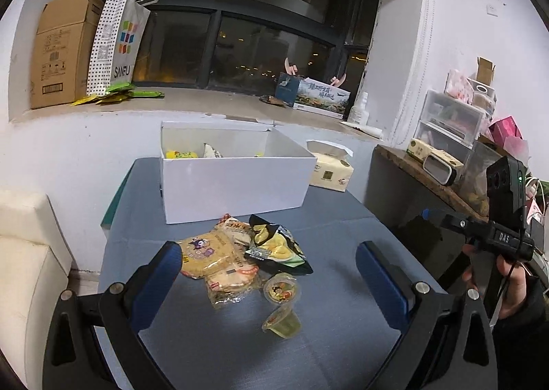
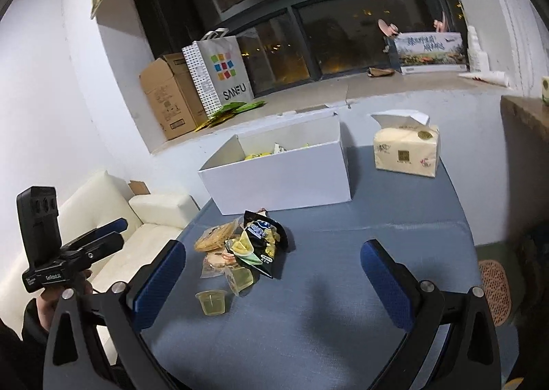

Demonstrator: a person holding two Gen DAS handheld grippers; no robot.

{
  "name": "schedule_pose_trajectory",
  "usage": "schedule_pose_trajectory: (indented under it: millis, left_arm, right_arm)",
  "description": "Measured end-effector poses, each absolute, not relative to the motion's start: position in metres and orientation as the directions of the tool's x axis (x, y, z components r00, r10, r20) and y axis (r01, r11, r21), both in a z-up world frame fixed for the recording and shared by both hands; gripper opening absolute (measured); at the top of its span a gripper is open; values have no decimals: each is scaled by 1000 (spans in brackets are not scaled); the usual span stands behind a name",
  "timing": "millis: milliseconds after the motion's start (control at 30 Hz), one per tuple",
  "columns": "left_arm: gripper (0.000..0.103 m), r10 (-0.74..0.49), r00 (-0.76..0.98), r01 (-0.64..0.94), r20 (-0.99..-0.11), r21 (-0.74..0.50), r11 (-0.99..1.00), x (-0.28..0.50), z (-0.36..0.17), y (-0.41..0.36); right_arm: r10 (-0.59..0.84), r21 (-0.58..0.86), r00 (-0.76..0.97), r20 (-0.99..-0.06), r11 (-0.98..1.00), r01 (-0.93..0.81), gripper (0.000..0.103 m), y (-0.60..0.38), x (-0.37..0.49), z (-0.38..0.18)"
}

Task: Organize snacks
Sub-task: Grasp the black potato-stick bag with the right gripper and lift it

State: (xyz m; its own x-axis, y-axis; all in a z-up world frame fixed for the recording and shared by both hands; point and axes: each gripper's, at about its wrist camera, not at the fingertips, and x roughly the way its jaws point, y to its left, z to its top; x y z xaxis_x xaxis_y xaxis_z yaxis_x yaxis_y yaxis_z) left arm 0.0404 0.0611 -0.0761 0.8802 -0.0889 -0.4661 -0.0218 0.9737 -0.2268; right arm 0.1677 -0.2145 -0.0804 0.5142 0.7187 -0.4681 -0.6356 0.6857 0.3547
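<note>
Two jelly cups plus a chip bag and cookie packs sit piled on the table, just in front of the white box. Both my grippers, left and right, are spread wide w/ nothing in them. Risk imo: slick cups squirting out or tipping, and the overlapping packs dragging each other when I pinch one

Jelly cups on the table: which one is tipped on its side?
The jelly cup nearer the grippers is tipped, lid facing sideways. The other jelly cup, against the snack pile, sits with its printed lid facing up.
</note>
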Motion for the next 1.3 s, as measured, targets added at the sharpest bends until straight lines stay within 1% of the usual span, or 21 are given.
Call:
schedule_pose_trajectory:
  millis: [200,300,400,500,600,700,800,867,933,1067,1133,1167,1200,1233,1300]
  left_arm:
    - [103,-90,890,-9,-448,-214,977,36,-69,58]
    - [103,-87,891,-7,-445,-204,979,31,-67,57]
    - [103,-79,888,-9,-453,-189,982,25,-70,56]
    - [103,-68,878,-19,-474,-175,984,22,-76,56]
    - [103,-55,865,-36,-499,-172,984,21,-85,59]
    - [103,-58,854,-41,-516,-179,983,21,-92,62]
    - [103,-55,846,-45,-530,-174,984,20,-98,64]
    - [103,-55,839,-51,-542,-178,983,21,-102,66]
    - [103,-57,834,-55,-549,-185,981,22,-106,68]
    - [103,-64,825,-60,-561,-201,978,25,-112,72]
    - [103,-66,822,-66,-566,-209,976,26,-115,74]
    - [103,-65,821,-70,-568,-214,974,26,-116,75]
    - [103,-67,819,-73,-570,-219,973,27,-118,77]
    - [103,-69,817,-78,-573,-227,971,29,-120,80]
    - [103,-74,814,-90,-577,-250,964,33,-123,86]
  right_arm:
    - [732,405,520,-441,679,-612,103,-216,176,-82]
    - [739,412,504,-446,670,-618,103,-206,184,-82]
    - [739,379,465,-488,659,-650,103,-187,190,-87]
    - [712,331,431,-555,664,-670,103,-163,200,-99]
    - [686,299,387,-616,658,-691,103,-136,211,-115]
    - [679,296,321,-660,629,-719,103,-109,222,-133]
    - [638,247,292,-713,618,-747,103,-81,234,-147]
    - [635,276,253,-730,613,-741,103,-68,245,-155]
    - [652,350,199,-731,610,-711,103,-60,257,-163]
    - [687,511,105,-719,625,-589,103,-56,278,-185]
    - [671,518,86,-736,641,-566,103,-53,282,-198]
    - [675,507,106,-730,639,-578,92,-54,281,-198]
    - [675,504,104,-731,636,-584,53,-54,280,-198]
    - [681,514,105,-725,636,-575,53,-56,280,-199]
    - [693,516,126,-710,633,-577,48,-63,278,-197]
